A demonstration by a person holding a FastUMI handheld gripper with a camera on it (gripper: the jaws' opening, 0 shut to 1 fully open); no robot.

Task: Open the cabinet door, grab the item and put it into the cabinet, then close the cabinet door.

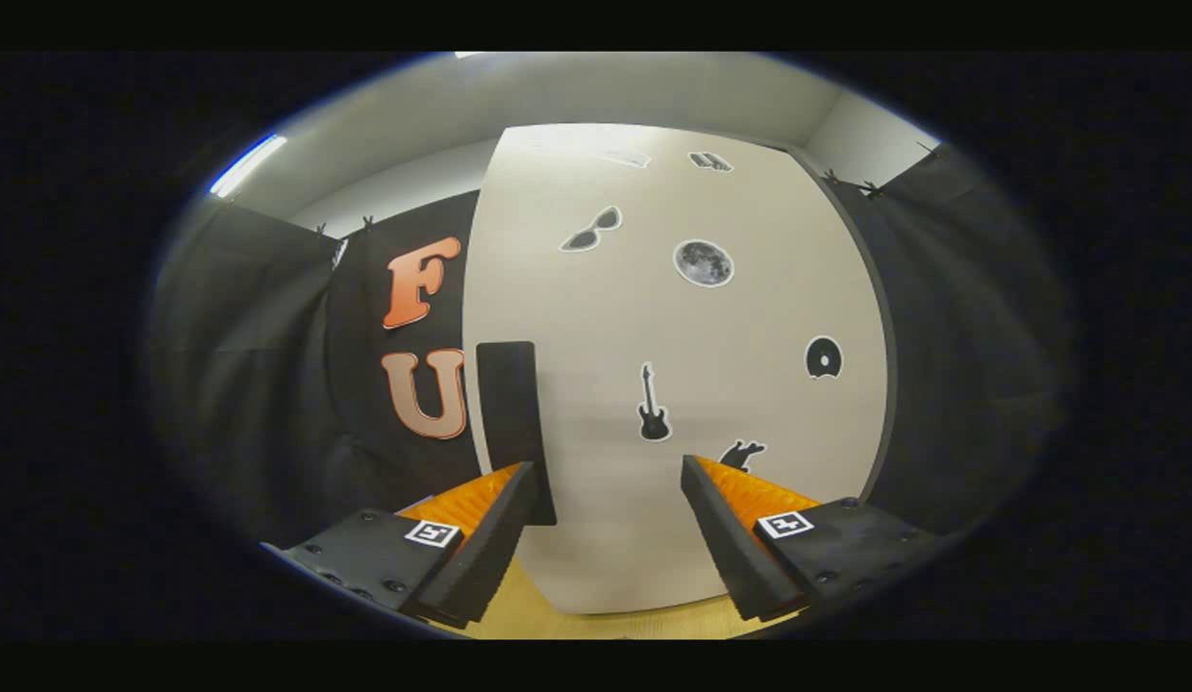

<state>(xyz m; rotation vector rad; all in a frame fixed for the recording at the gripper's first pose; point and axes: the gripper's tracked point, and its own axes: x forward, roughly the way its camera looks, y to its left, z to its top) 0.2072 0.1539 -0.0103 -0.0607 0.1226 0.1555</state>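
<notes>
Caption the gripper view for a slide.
Open gripper faces the closed cabinet door, its fingers apart near the black handle.

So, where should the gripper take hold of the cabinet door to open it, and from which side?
Probably at the dark vertical handle on the left edge of the closed cabinet door. The open gripper faces the door with the handle just ahead of its left finger. Shift left, straddle the narrow strip from the front, close, then pull.

Cabinet door [673,384]: pale beige, patterned with black-and-white stickers, namely sunglasses [590,231], a grey mottled moon [703,262], a black guitar [653,404] and a black disc [823,358]. Handle [511,423]: matte black strip along the door's left edge. Tabletop [606,623]: light yellowish wood. Booth wall [269,384]: black cloth.
</notes>
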